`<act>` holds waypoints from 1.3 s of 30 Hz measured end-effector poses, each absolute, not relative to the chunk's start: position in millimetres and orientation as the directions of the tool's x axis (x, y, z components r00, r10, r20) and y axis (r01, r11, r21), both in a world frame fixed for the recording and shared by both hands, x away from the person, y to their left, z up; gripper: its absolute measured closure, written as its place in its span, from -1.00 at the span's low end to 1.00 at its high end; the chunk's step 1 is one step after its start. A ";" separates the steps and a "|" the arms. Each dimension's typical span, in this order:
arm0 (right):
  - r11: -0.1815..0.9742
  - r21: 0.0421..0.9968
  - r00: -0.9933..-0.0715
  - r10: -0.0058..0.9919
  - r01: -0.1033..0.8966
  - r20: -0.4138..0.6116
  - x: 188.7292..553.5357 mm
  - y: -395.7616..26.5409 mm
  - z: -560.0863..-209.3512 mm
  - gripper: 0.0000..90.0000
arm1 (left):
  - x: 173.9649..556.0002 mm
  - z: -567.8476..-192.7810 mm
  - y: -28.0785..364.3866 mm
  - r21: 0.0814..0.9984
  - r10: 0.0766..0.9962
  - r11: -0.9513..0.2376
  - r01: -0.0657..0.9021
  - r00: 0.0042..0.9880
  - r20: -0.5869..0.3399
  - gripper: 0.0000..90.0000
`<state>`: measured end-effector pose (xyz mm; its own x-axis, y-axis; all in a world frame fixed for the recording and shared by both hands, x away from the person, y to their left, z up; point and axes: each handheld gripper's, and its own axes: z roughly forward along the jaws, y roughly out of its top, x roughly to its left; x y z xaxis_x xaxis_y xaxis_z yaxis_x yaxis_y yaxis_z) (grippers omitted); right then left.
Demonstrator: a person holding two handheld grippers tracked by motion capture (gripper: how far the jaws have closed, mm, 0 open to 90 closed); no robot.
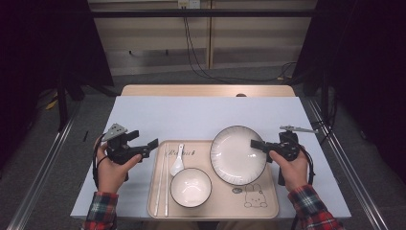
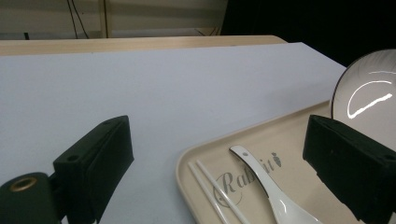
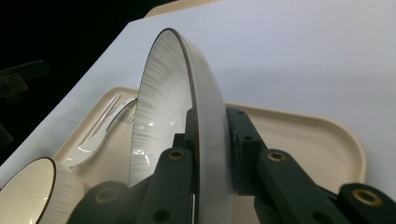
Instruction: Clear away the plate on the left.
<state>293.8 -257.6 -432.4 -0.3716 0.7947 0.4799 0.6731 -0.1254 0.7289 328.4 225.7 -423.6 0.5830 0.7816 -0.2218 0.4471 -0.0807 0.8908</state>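
Note:
A white plate (image 1: 237,154) with a dark rim sits over the far right part of the beige tray (image 1: 268,206), its far edge reaching past the tray's rim. My right gripper (image 1: 256,144) is shut on the plate's right rim. In the right gripper view the jaws clamp the plate (image 3: 163,93) from both sides of the rim at the right gripper (image 3: 210,130). I cannot tell whether the plate rests on the tray. My left gripper (image 1: 152,146) is open and empty by the tray's far left corner. In the left gripper view the left gripper (image 2: 219,135) has its jaws wide apart.
On the tray lie white chopsticks (image 1: 163,182) along the left side, a white spoon (image 1: 177,160) beside them and a white bowl (image 1: 190,187) at the near middle. The tray stands on a pale blue table top (image 1: 201,115) with a bare stretch behind it.

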 end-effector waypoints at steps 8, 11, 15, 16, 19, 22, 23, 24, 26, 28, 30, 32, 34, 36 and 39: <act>-0.114 0.718 -0.383 0.783 0.687 0.490 292.6 -256.1 -435.4 0.80 | 330.7 -425.4 225.2 0.889 0.780 -0.086 0.449 0.585 -0.220 -0.81; -0.116 0.711 -0.383 0.777 0.693 0.500 291.3 -254.2 -436.2 0.79 | 330.9 -424.9 222.6 0.891 0.782 -0.080 0.447 0.582 -0.222 -0.81; -0.120 0.702 -0.384 0.766 0.702 0.515 290.1 -254.1 -438.7 0.79 | 331.7 -424.7 221.7 0.891 0.776 -0.092 0.445 0.593 -0.215 -0.81; -0.119 0.702 -0.387 0.764 0.702 0.517 289.7 -254.1 -439.3 0.79 | 331.9 -424.9 221.2 0.891 0.774 -0.089 0.446 0.594 -0.220 -0.81; -0.123 0.697 -0.385 0.760 0.707 0.524 289.6 -254.3 -440.0 0.79 | 332.3 -425.4 219.8 0.890 0.774 -0.092 0.448 0.594 -0.219 -0.81; -0.124 0.691 -0.385 0.754 0.712 0.532 290.4 -253.7 -441.6 0.79 | 332.4 -426.0 218.9 0.889 0.775 -0.090 0.448 0.593 -0.221 -0.81; -0.125 0.687 -0.383 0.752 0.716 0.536 290.4 -253.6 -442.0 0.79 | 332.2 -426.1 218.6 0.890 0.779 -0.090 0.448 0.589 -0.218 -0.81; -0.124 0.686 -0.385 0.749 0.717 0.539 290.6 -253.3 -442.6 0.79 | 332.1 -426.1 218.7 0.889 0.780 -0.092 0.449 0.587 -0.216 -0.81; -0.121 0.688 -0.390 0.748 0.715 0.537 291.0 -252.8 -442.9 0.79 | 332.3 -426.5 219.2 0.889 0.778 -0.093 0.449 0.590 -0.217 -0.81; -0.117 0.688 -0.392 0.749 0.716 0.535 290.6 -252.6 -442.2 0.79 | 332.3 -426.7 219.2 0.888 0.778 -0.091 0.450 0.589 -0.219 -0.81; -0.103 0.697 -0.395 0.762 0.709 0.514 290.3 -252.4 -442.1 0.80 | 332.4 -426.8 219.1 0.888 0.776 -0.093 0.450 0.591 -0.218 -0.81; -0.086 0.711 -0.386 0.791 0.698 0.475 289.7 -251.7 -442.6 0.81 | 332.5 -427.1 219.3 0.887 0.774 -0.096 0.451 0.595 -0.218 -0.81; -0.084 0.703 -0.391 0.781 0.707 0.487 290.4 -251.9 -445.3 0.81 | 332.6 -427.7 219.5 0.886 0.774 -0.099 0.453 0.594 -0.217 -0.81; -0.079 0.704 -0.389 0.787 0.706 0.478 290.0 -250.4 -446.7 0.82 | 332.6 -428.0 220.0 0.886 0.775 -0.099 0.454 0.593 -0.217 -0.81; -0.064 0.717 -0.396 0.797 0.694 0.455 289.8 -248.2 -446.3 0.83 | 332.4 -427.9 220.3 0.886 0.775 -0.100 0.453 0.594 -0.216 -0.81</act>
